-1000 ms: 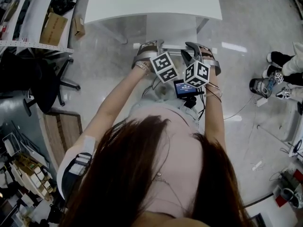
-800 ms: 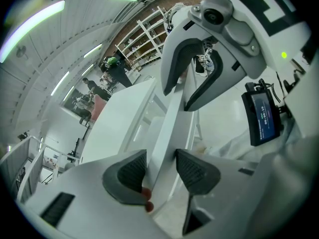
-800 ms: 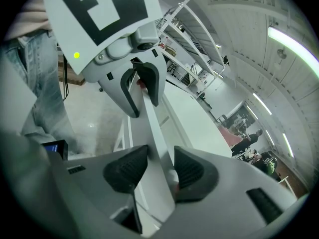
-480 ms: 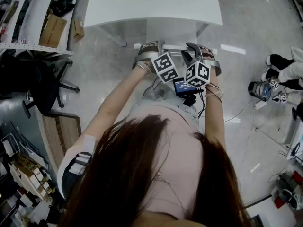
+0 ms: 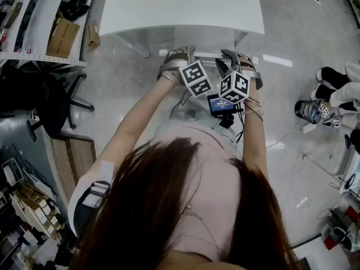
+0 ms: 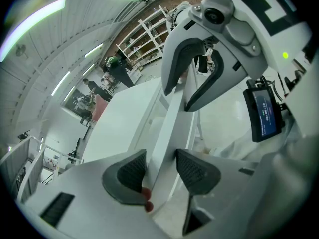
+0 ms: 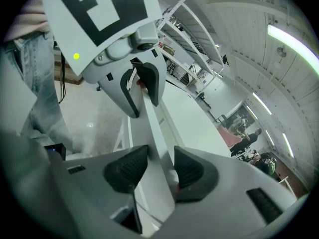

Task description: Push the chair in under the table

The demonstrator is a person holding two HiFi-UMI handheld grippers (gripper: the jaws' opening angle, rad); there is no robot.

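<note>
At the upper middle of the head view, the white chair stands partly tucked beneath the white tabletop, its back rail toward the person. The left tool is clamped on that rail, with both pads pressed flat against it. The right tool grips the same rail just beside it, toward the frame's right.

We record that the table hides the seat of the chair; only its back shows. The table's far edge is cut off at the top.
</note>
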